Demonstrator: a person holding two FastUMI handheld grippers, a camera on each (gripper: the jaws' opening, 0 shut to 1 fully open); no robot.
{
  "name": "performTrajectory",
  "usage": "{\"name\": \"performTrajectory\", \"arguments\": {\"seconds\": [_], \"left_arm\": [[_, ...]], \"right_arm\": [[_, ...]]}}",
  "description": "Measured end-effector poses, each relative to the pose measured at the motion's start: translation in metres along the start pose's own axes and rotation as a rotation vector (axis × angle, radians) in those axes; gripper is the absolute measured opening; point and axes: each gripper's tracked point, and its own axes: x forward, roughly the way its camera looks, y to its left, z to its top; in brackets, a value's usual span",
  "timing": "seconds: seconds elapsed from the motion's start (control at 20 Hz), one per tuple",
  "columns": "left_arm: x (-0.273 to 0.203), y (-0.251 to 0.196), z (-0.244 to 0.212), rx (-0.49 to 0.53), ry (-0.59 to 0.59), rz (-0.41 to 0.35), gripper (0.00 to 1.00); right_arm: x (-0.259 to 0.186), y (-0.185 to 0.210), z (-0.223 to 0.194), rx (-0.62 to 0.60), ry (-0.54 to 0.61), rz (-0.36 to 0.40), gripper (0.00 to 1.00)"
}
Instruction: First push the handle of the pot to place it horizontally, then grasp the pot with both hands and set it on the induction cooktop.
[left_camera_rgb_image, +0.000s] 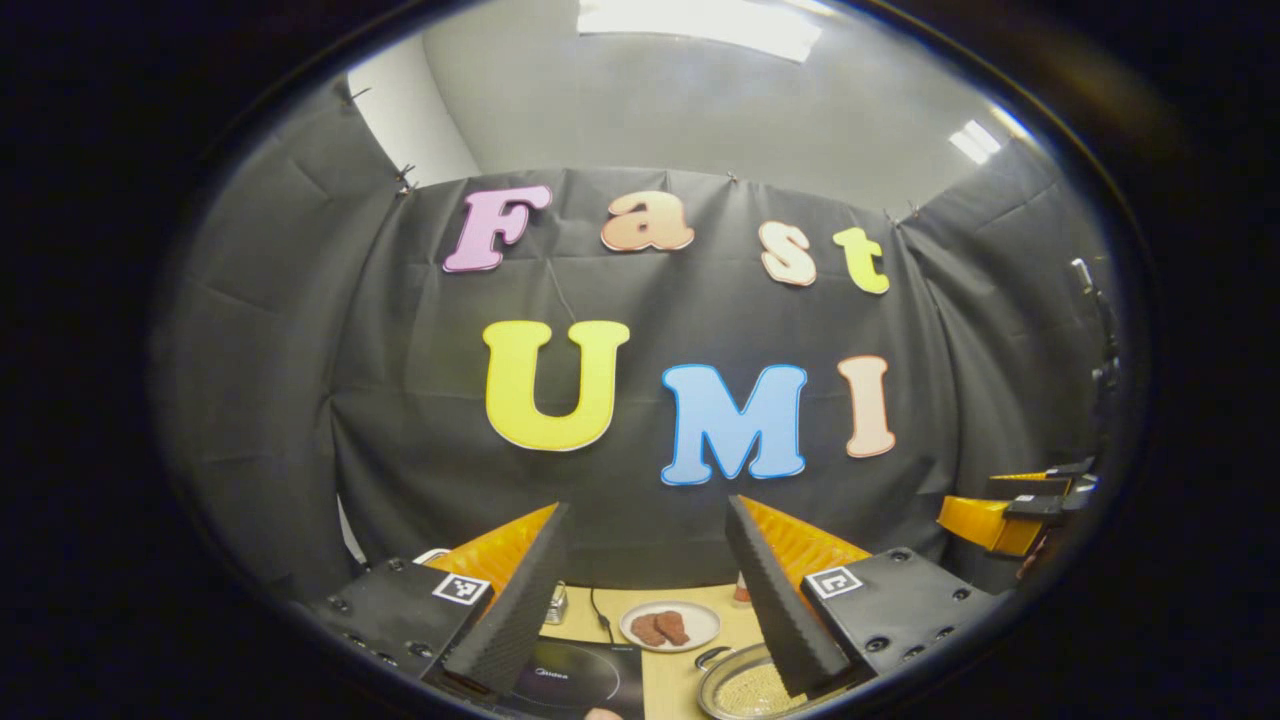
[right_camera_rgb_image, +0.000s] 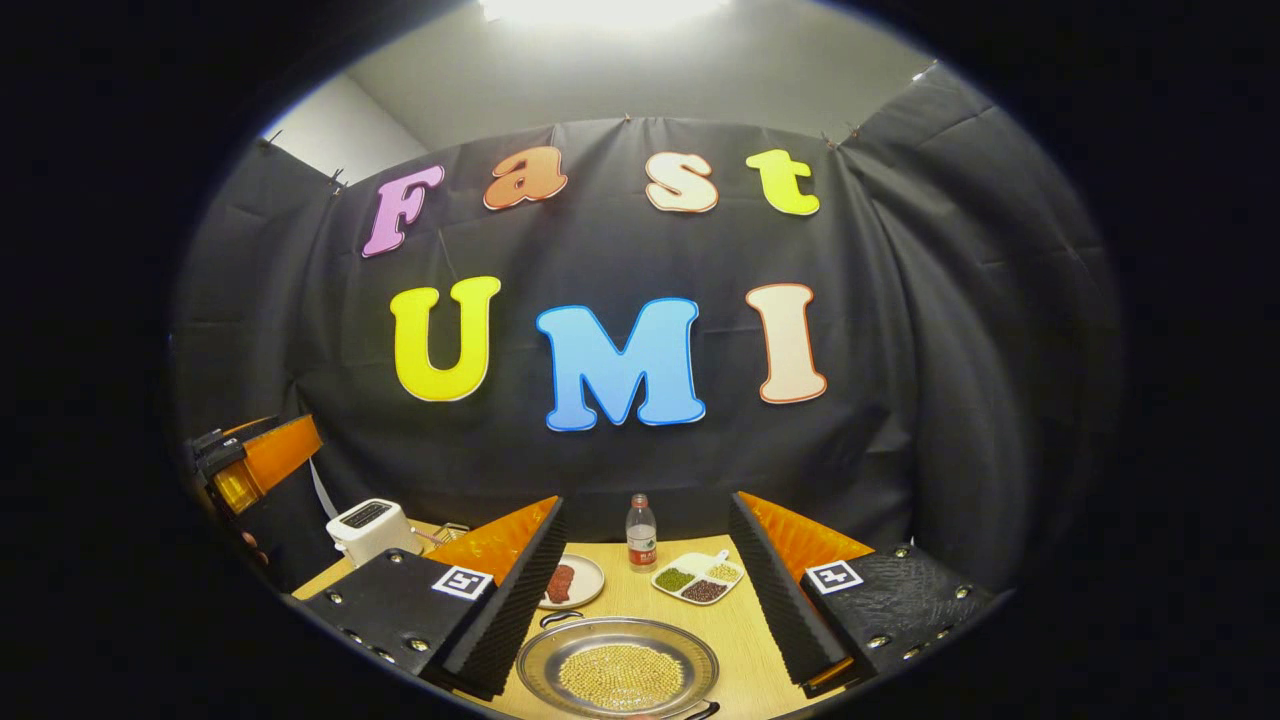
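Observation:
The metal pot (right_camera_rgb_image: 618, 668), holding yellow beans, sits on the wooden table (right_camera_rgb_image: 740, 640) just below and between the fingers of my right gripper (right_camera_rgb_image: 645, 500), which stands open above it with nothing held. One loop handle (right_camera_rgb_image: 560, 618) shows at the pot's far left rim and another (right_camera_rgb_image: 700, 710) at its near right rim. In the left gripper view the pot (left_camera_rgb_image: 745, 690) lies at the lower right, partly behind a finger, and the black induction cooktop (left_camera_rgb_image: 575, 680) lies to its left. My left gripper (left_camera_rgb_image: 648, 505) hangs open above the cooktop, holding nothing.
A plate of meat (right_camera_rgb_image: 572, 580) lies behind the pot, with a water bottle (right_camera_rgb_image: 641, 535) and a divided dish of beans (right_camera_rgb_image: 697, 578) farther back. A white toaster (right_camera_rgb_image: 370, 525) stands at the table's left. A cable (left_camera_rgb_image: 600, 612) runs from the cooktop.

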Motion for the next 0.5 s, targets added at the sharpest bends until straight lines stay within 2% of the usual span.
{"name": "performTrajectory", "arguments": {"seconds": [0.25,0.5], "left_arm": [[-0.011,0.0,-0.023,0.0,0.036,-0.013,0.99],[-0.028,-0.004,-0.047,0.015,0.086,-0.026,1.0]], "right_arm": [[0.003,0.001,-0.041,-0.008,0.082,0.026,0.98],[-0.001,0.008,-0.107,0.009,0.272,0.075,0.98]]}}
